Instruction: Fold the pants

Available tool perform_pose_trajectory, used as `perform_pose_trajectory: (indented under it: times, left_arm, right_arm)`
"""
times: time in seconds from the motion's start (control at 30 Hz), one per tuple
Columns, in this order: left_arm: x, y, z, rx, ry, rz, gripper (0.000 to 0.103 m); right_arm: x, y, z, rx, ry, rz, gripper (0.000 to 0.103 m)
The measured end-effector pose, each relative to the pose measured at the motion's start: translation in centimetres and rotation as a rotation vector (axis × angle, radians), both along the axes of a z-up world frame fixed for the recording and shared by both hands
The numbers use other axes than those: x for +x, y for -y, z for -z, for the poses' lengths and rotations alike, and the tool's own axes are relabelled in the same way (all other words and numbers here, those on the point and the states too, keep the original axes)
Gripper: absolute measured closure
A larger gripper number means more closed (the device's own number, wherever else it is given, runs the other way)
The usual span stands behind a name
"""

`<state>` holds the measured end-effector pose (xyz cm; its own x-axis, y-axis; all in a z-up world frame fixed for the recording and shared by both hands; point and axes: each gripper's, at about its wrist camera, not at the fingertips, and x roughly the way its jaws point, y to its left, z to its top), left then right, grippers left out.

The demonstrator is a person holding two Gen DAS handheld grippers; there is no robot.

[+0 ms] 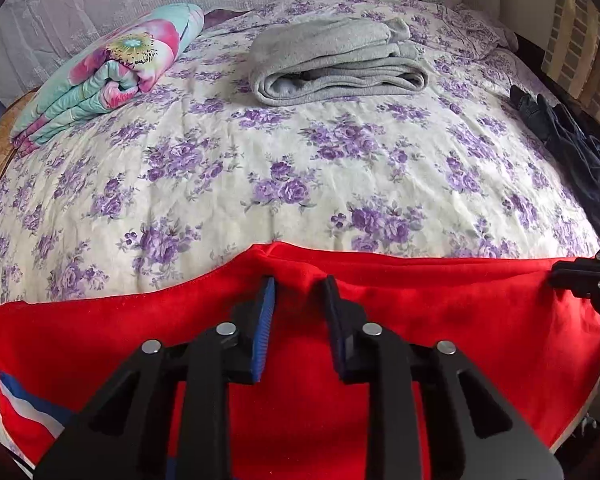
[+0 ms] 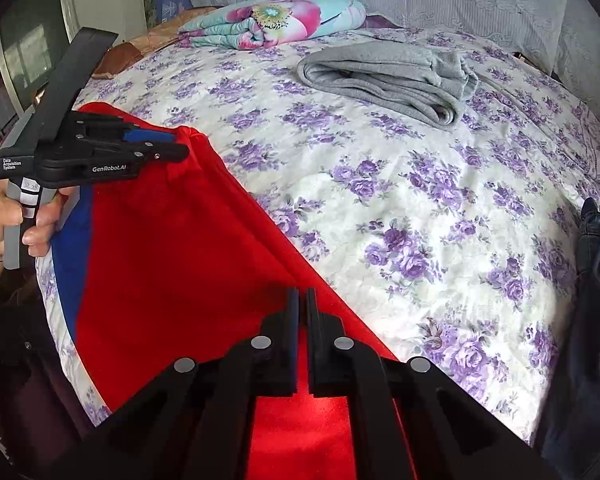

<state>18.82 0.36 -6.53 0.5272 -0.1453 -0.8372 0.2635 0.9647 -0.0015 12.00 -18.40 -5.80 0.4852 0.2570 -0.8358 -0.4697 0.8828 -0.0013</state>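
Red pants (image 1: 440, 320): soft matt fleece-like cloth, smooth nap, w/ blue and white stripe panels. Left gripper (image 1: 298, 300): matt black plastic body, shiny round metal pins, ribbed blue pads (image 1: 265, 320). Right gripper (image 2: 303, 308): same matt black plastic, same metal pins. Bedspread (image 1: 260, 152): thin cotton-like cloth, fine creases, printed purple flowers. Grey garment (image 1: 336, 68): fuzzy matt knit. Floral quilt (image 1: 112, 76): padded, slight sheen. Dark garment (image 2: 588, 320): denim-like weave.

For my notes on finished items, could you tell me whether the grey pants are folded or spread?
Folded: the grey pants lie as a compact stack of layers on the bed, rounded fold edges showing at the front.
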Motion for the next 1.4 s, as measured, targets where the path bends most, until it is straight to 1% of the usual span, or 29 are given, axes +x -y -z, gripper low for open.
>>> perform_pose_trajectory:
  times: [0.13,0.23,0.27,0.3,0.33,0.37,0.4,0.43,0.47,0.5,0.53,0.6,0.67,0.73,0.87,0.93,0.97,1.0,1.03,1.07,1.1,1.13,1.17,1.2,1.23,1.27,1.33,1.37,1.4]
  left_arm:
    - [0.2,-0.6,-0.7,-0.041,0.005,-0.008,0.087]
    - [-0.3,-0.2,-0.8,-0.060,-0.018,0.038,0.086]
    - [-0.6,-0.1,-0.8,-0.062,-0.029,0.055,0.084]
    - [-0.9,0.2,-0.8,-0.061,-0.030,0.067,0.078]
    - [-1.1,0.4,-0.9,-0.054,-0.023,0.069,0.053]
    - [-1.2,0.7,-1.0,-0.044,-0.008,0.063,0.026]
    - [-1.3,0.9,-0.9,-0.033,0.001,0.055,0.018]
    - [-1.1,1.4,-0.6,-0.021,-0.006,0.058,0.017]
    - [-0.8,1.8,-0.1,-0.008,-0.029,0.064,0.022]
    - [-0.4,2.2,0.7,0.010,-0.053,0.062,0.035]
    - [0.0,2.4,1.5,0.034,-0.073,0.048,0.054]
    - [0.5,2.0,1.4,-0.002,-0.064,0.016,0.068]
    - [0.9,1.5,0.6,-0.045,-0.051,-0.003,0.102]
    - [1.0,1.2,-0.1,-0.078,-0.041,-0.013,0.102]
    - [0.9,1.7,-0.3,-0.062,-0.005,-0.019,0.102]
    - [1.5,1.7,0.5,-0.063,-0.036,-0.025,0.101]
    - [1.7,1.9,1.1,-0.043,-0.056,-0.017,0.097]
    - [1.7,2.0,1.5,-0.027,-0.054,-0.016,0.096]
    - [1.6,2.0,1.5,-0.018,-0.031,-0.011,0.095]
    - [1.5,2.2,1.4,-0.004,-0.020,-0.007,0.093]
    - [1.3,2.2,1.2,-0.003,-0.018,-0.006,0.092]
    - [1.1,2.1,0.9,-0.010,-0.017,-0.002,0.085]
    - [0.7,2.0,0.4,-0.026,-0.016,0.001,0.070]
    - [-0.1,1.8,-0.3,-0.036,-0.003,-0.001,0.060]
    - [-1.0,1.6,-1.3,-0.036,0.025,-0.010,0.039]
    - [-2.4,1.4,-2.3,-0.046,0.059,-0.008,0.028]
    - [-5.1,1.6,-3.8,-0.065,0.087,0.037,0.028]
    - [-6.4,2.0,-4.0,-0.054,0.100,0.060,0.028]
    - [-7.3,2.5,-3.5,-0.030,0.109,0.078,0.028]
  right_arm:
    - [-0.1,0.2,-0.5,0.014,0.009,0.001,0.100]
    - [0.0,0.0,0.2,0.004,-0.016,-0.005,0.099]
    - [0.0,-0.1,0.5,-0.002,-0.022,-0.011,0.096]
    - [-0.1,-0.2,0.6,-0.005,-0.013,-0.014,0.096]
    - [-0.3,-0.3,0.6,-0.003,-0.005,-0.021,0.095]
    - [-0.3,-0.4,0.6,-0.003,-0.003,-0.026,0.092]
    - [-0.3,-0.5,0.5,-0.002,0.000,-0.029,0.090]
    - [-0.2,-0.7,0.5,-0.004,-0.003,-0.032,0.090]
    - [-0.1,-0.9,0.6,-0.011,-0.008,-0.034,0.090]
    - [0.0,-1.0,0.8,-0.021,-0.012,-0.034,0.090]
    - [0.1,-1.1,1.0,-0.030,-0.018,-0.032,0.091]
    - [0.2,-1.0,1.3,-0.037,-0.028,-0.020,0.098]
    - [0.1,-0.6,1.0,-0.019,-0.015,-0.011,0.100]
    - [0.1,-0.2,0.4,0.005,-0.003,-0.001,0.100]
    - [0.3,0.2,-0.1,0.027,0.018,0.015,0.100]
    - [0.7,0.1,0.7,0.023,-0.003,0.020,0.099]
    - [0.9,0.0,1.3,0.015,-0.024,0.017,0.096]
    - [0.8,-0.1,1.8,0.006,-0.023,0.022,0.094]
    - [0.6,-0.1,1.9,0.005,-0.004,0.029,0.092]
    - [0.3,0.2,1.8,0.009,0.013,0.040,0.084]
    - [0.0,0.6,1.2,0.024,0.032,0.059,0.071]
    - [-0.7,1.2,0.3,0.052,0.059,0.079,0.067]
    - [-1.5,1.9,-0.7,0.079,0.085,0.094,0.063]
    - [-2.5,2.6,-1.7,0.110,0.104,0.108,0.061]
    - [-3.6,3.4,-2.5,0.140,0.111,0.127,0.061]
    - [-4.8,4.1,-3.0,0.168,0.107,0.149,0.059]
    - [-7.1,5.3,-2.8,0.231,0.050,0.180,0.059]
    - [-7.8,5.6,-1.9,0.242,0.014,0.196,0.058]
    - [-8.2,5.7,-0.4,0.227,-0.028,0.227,0.058]
